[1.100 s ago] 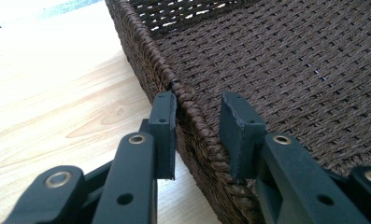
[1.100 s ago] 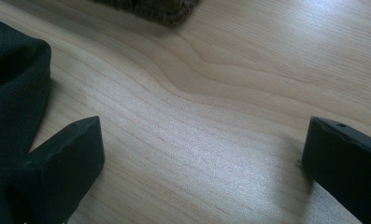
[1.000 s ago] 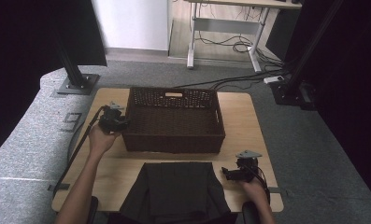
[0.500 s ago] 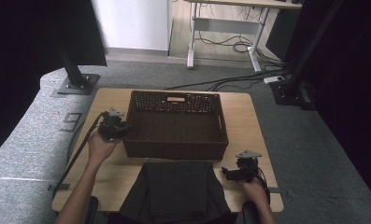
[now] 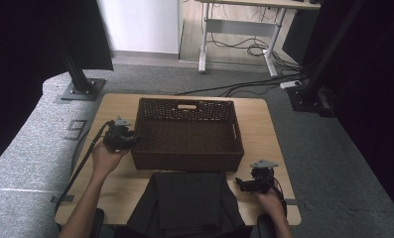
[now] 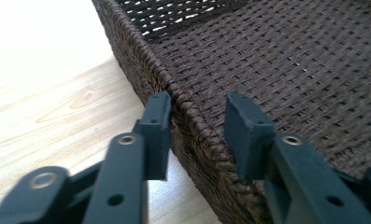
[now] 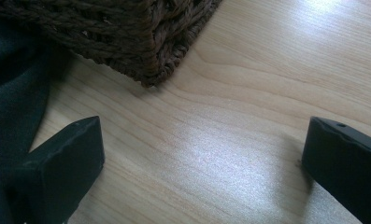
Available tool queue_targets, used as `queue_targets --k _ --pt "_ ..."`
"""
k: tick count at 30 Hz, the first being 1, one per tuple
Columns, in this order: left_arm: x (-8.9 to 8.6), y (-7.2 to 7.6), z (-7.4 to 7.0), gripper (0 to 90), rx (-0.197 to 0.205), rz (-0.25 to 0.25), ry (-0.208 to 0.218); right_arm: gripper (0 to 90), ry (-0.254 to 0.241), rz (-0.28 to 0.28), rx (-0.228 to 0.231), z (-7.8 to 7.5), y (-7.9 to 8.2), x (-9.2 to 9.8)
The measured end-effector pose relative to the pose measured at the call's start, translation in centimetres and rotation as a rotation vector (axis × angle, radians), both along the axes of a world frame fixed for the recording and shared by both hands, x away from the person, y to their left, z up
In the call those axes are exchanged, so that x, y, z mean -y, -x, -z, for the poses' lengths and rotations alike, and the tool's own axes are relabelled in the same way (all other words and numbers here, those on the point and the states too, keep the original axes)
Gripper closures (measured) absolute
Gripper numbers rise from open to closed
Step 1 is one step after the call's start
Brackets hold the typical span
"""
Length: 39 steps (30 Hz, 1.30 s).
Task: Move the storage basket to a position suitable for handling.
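Left gripper view: left tongs (image 6: 197, 135) straddle the wicker basket (image 5: 187, 134) wall, not yet pinched (squeeze firmly, I think). Basket sits mid worktop (image 5: 274, 129). Right tongs (image 7: 202, 172) gape wide, empty.

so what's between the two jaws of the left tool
The basket's woven side wall: in the left gripper view one jaw stands outside it, the other inside.

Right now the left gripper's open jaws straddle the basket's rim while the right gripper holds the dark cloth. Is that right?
Not quite. The right gripper holds nothing: the right gripper view shows its jaws wide open over bare table, the dark cloth beside them. The left gripper does straddle the basket's rim.
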State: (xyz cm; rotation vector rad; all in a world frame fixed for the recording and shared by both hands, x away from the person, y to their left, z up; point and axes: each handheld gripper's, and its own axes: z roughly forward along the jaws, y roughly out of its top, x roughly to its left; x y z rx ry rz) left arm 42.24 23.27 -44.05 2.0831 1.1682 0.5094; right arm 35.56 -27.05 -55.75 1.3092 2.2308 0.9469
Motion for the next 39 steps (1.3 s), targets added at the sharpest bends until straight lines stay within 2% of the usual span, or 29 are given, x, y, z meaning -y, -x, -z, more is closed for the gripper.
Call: queue_targets --k 1,2,3,7,9,10,11,13,14,15,17,18,19,20,23,25,26,27,28,29,30,35,37,39 --pt "-0.5 0.4 -0.7 46.8 0.011 0.014 0.040 0.0 0.000 0.000 0.000 0.0 0.0 0.0" --pt "-0.5 0.4 -0.7 43.0 0.011 0.014 0.040 0.0 0.000 0.000 0.000 0.0 0.0 0.0" --pt "-0.8 0.8 -1.1 43.0 0.024 0.015 0.057 0.0 0.000 0.000 0.000 0.0 0.0 0.0" --pt "-1.6 2.6 -1.8 27.1 0.050 0.039 0.095 0.0 0.000 0.000 0.000 0.0 0.0 0.0" --pt "-1.8 3.6 -1.4 20.4 0.051 0.055 0.096 0.0 0.000 0.000 0.000 0.0 0.0 0.0" --pt "-1.9 4.0 -1.1 14.3 0.047 0.058 0.087 0.0 0.000 0.000 0.000 0.0 0.0 0.0" --pt "-2.1 4.8 -0.1 13.4 0.040 0.062 0.076 0.0 0.000 0.000 0.000 0.0 0.0 0.0" --pt "-2.3 5.2 0.4 13.3 0.035 0.069 0.077 0.0 0.000 0.000 0.000 0.0 0.0 0.0" --pt "-2.5 5.8 1.5 8.7 0.019 0.081 0.085 0.0 0.000 0.000 0.000 0.0 0.0 0.0" --pt "-2.5 5.8 1.5 7.0 0.019 0.081 0.085 0.0 0.000 0.000 0.000 0.0 0.0 0.0" --pt "-2.7 6.4 3.5 4.7 -0.001 0.092 0.088 0.0 0.000 0.000 0.000 0.0 0.0 0.0" --pt "-2.7 6.4 3.5 3.6 -0.001 0.092 0.088 0.0 0.000 0.000 0.000 0.0 0.0 0.0" --pt "-2.7 6.6 4.8 1.4 -0.015 0.099 0.083 0.0 0.000 0.000 0.000 0.0 0.0 0.0" --pt "-2.7 6.6 4.8 0.9 -0.015 0.099 0.083 0.0 0.000 0.000 0.000 0.0 0.0 0.0" --pt "-2.5 6.6 6.0 0.0 -0.019 0.106 0.053 0.0 0.000 0.000 0.000 0.0 0.0 0.0" --pt "-2.3 6.5 7.1 0.0 -0.036 0.116 0.090 0.0 0.000 0.000 0.000 0.0 0.0 0.0" --pt "-2.3 6.5 7.1 0.0 -0.036 0.116 0.090 0.0 0.000 0.000 0.000 0.0 0.0 0.0" --pt "-2.2 6.5 7.5 0.0 -0.044 0.118 0.081 0.0 -0.001 0.000 0.000 0.0 0.0 0.0" --pt "-2.0 6.4 8.2 0.0 -0.054 0.117 0.046 0.0 0.000 -0.002 -0.001 0.0 0.1 0.0" --pt "-2.0 6.4 8.2 0.0 -0.054 0.117 0.046 0.0 0.000 -0.002 -0.001 0.0 0.1 0.0" --pt "-1.8 6.4 9.0 0.0 -0.069 0.124 0.015 0.0 0.000 -0.003 -0.001 0.0 0.1 0.0" --pt "-1.5 6.3 10.0 0.0 -0.082 0.133 -0.023 0.0 0.000 -0.006 0.000 0.0 0.1 0.0" --pt "-1.2 6.3 10.6 0.0 -0.089 0.146 -0.066 0.0 0.000 -0.006 0.000 0.0 0.1 0.0" --pt "-1.1 6.3 10.7 0.0 -0.090 0.154 -0.053 0.0 0.000 -0.006 0.000 0.0 0.1 0.0"
